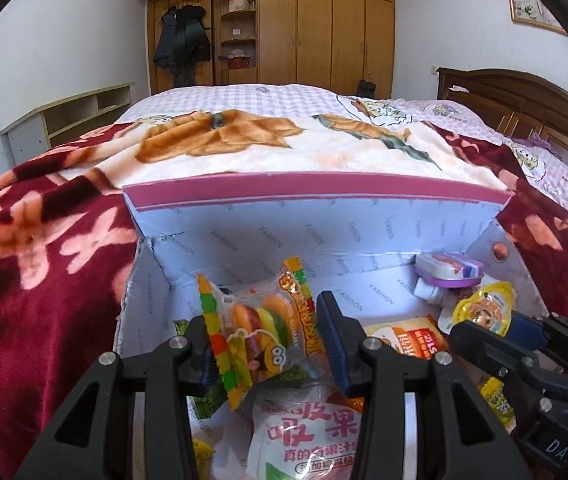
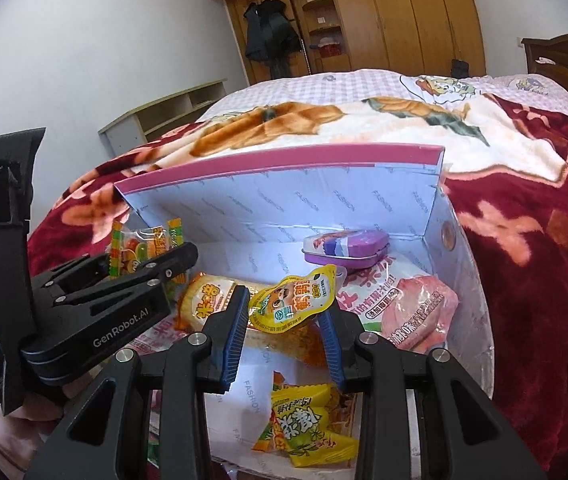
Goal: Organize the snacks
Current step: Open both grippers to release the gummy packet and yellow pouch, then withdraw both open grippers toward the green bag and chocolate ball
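Bed (image 1: 244,96) with red blanket (image 1: 44,260) carried an open box (image 1: 324,216) of snacks, both grippers over its near half. Left gripper (image 1: 268,344) was closed on a gummy pack (image 1: 260,328) at the box's left side, pack standing upright between the pads, long axis near to far. Right gripper (image 2: 284,320) pinched a yellow pouch (image 2: 296,300) mid-box, pouch lying across the fingers left to right, above loose yellow packets (image 2: 308,428) on the near floor; purple tin (image 2: 344,248) sat far right.
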Available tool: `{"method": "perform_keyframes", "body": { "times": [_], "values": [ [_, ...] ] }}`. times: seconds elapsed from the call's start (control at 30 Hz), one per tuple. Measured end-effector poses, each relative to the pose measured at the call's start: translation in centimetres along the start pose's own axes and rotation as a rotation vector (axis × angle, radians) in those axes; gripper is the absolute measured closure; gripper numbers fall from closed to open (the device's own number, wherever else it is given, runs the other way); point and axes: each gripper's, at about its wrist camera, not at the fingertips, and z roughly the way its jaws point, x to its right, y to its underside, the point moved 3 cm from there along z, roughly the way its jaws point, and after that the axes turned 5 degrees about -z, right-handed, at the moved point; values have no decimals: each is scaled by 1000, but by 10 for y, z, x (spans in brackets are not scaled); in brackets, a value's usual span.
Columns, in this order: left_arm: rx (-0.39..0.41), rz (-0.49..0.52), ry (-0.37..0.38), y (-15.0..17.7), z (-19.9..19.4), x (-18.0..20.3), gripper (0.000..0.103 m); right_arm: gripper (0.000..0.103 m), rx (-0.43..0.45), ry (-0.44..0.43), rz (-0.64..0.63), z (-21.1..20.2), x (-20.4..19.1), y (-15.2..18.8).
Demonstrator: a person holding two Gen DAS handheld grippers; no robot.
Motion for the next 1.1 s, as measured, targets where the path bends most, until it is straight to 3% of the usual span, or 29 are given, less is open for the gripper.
{"method": "perform_keyframes", "body": {
  "times": [0.1,0.3,0.43,0.5,0.7,1.1],
  "values": [
    [-7,-1,-4,0,2,0,52,67,4,2,-5,2,0,-1],
    [-9,1,-9,1,1,0,51,67,11,7,10,2,-1,-1],
    [-15,-11,-31,1,0,0,37,66,15,12,-2,1,-1,-1],
    [-23,-22,-60,2,1,-2,33,61,29,17,-2,-2,-1,-1],
    [-18,-24,-59,2,-5,-5,32,46,47,17,14,-8,3,0],
    [16,-9,-19,6,-37,-2,29,45,65,0,30,-28,-3,7]
  ]
}}
